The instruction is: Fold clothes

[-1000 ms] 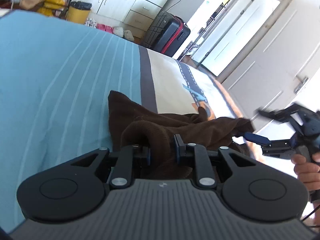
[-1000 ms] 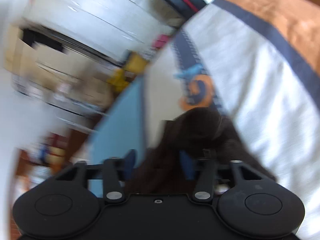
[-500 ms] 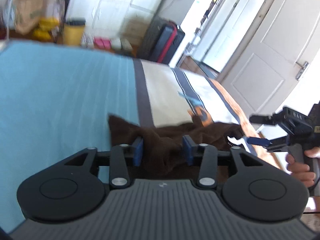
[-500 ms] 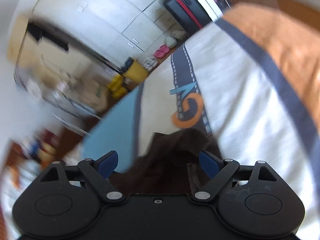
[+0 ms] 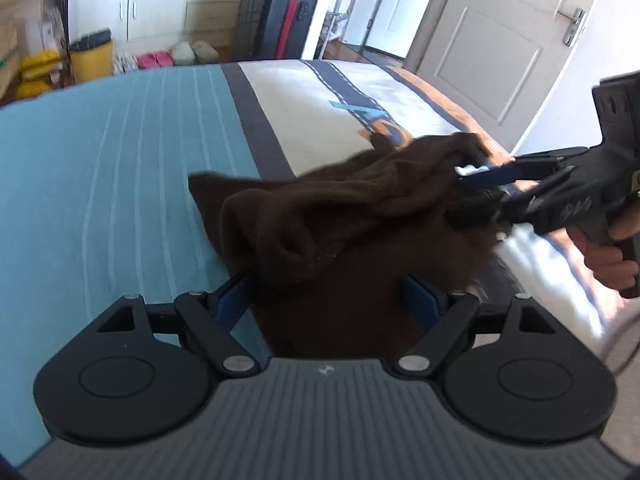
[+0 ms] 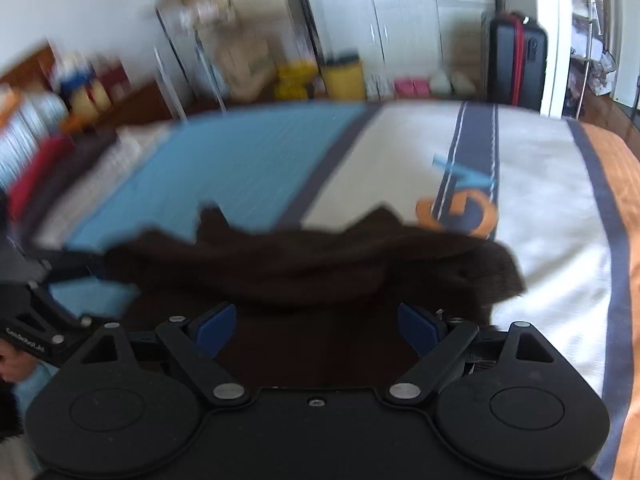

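The brown garment (image 5: 352, 216) lies bunched on the bed (image 5: 120, 168), across the seam between the blue and cream panels. The left gripper (image 5: 326, 300) has its jaws spread wide, fabric lying between the blue pads — not clamped. The right gripper (image 6: 316, 326) is likewise wide apart over the cloth. A black suitcase (image 5: 280, 20) stands beyond the bed.
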A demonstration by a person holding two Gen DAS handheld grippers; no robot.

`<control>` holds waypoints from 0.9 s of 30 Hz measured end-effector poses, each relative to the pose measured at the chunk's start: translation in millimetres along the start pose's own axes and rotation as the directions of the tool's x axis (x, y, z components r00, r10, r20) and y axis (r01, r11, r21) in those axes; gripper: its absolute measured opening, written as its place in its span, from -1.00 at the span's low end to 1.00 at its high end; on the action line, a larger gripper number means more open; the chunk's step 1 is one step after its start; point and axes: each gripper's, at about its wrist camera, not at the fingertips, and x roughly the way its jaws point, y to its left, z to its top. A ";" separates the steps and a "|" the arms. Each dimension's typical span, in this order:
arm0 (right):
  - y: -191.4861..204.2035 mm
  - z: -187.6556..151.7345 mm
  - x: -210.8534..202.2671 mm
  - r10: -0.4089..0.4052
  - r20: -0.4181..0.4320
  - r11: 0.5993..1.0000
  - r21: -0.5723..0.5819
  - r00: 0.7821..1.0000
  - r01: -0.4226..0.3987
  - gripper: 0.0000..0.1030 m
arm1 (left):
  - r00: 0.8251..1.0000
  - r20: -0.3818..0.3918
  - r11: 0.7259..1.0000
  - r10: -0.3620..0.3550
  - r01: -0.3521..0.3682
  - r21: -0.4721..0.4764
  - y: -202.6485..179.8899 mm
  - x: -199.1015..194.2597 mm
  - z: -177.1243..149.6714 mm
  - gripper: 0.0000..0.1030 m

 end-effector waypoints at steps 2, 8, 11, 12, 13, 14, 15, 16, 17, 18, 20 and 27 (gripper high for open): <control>5.3 6.7 23.0 -0.068 -0.036 0.997 -0.034 0.997 0.067 0.70 | 0.996 0.061 0.998 0.063 -0.061 -0.032 6.1 1.9 4.6 0.51; -12.6 26.1 33.3 -0.169 0.063 0.982 0.093 0.984 0.163 0.63 | 0.946 0.207 0.964 0.251 -0.224 -0.145 25.1 8.3 16.2 0.48; -32.2 23.8 24.5 -0.177 0.070 0.962 0.224 0.982 0.157 0.63 | 0.950 0.181 0.955 0.255 -0.218 -0.201 37.3 12.4 9.3 0.48; -38.7 23.0 21.6 -0.180 0.072 0.951 0.267 0.981 0.155 0.63 | 0.953 0.178 0.952 0.245 -0.203 -0.227 39.7 11.7 9.6 0.48; -45.3 22.2 18.7 -0.183 0.074 0.939 0.310 0.980 0.152 0.63 | 0.956 0.176 0.949 0.235 -0.187 -0.254 42.1 11.1 10.0 0.48; -51.8 21.4 15.8 -0.186 0.076 0.924 0.352 0.980 0.148 0.63 | 0.959 0.173 0.944 0.225 -0.171 -0.281 44.6 10.4 10.4 0.48; -58.3 20.7 12.9 -0.189 0.077 0.908 0.393 0.979 0.144 0.63 | 0.962 0.178 0.943 0.207 -0.147 -0.299 45.8 9.6 10.4 0.48; -64.9 19.9 10.0 -0.192 0.079 0.890 0.433 0.978 0.140 0.63 | 0.965 0.193 0.946 0.176 -0.111 -0.305 45.3 8.7 10.0 0.50; -70.5 19.3 7.2 -0.192 0.081 0.875 0.465 0.978 0.133 0.63 | 0.968 0.200 0.948 0.150 -0.084 -0.307 44.4 8.4 9.2 0.51; -71.9 19.7 5.0 -0.178 0.088 0.880 0.460 0.980 0.118 0.63 | 0.972 0.195 0.950 0.132 -0.067 -0.305 43.0 9.0 8.0 0.51; -74.6 20.6 0.5 -0.148 0.102 0.888 0.451 0.984 0.087 0.63 | 0.975 0.189 0.955 0.113 -0.054 -0.291 40.7 9.4 7.2 0.51; -63.0 31.6 19.2 -0.049 0.077 0.960 0.277 0.996 0.026 -0.05 | 0.982 0.171 0.974 0.076 -0.036 -0.223 33.3 9.9 6.2 0.38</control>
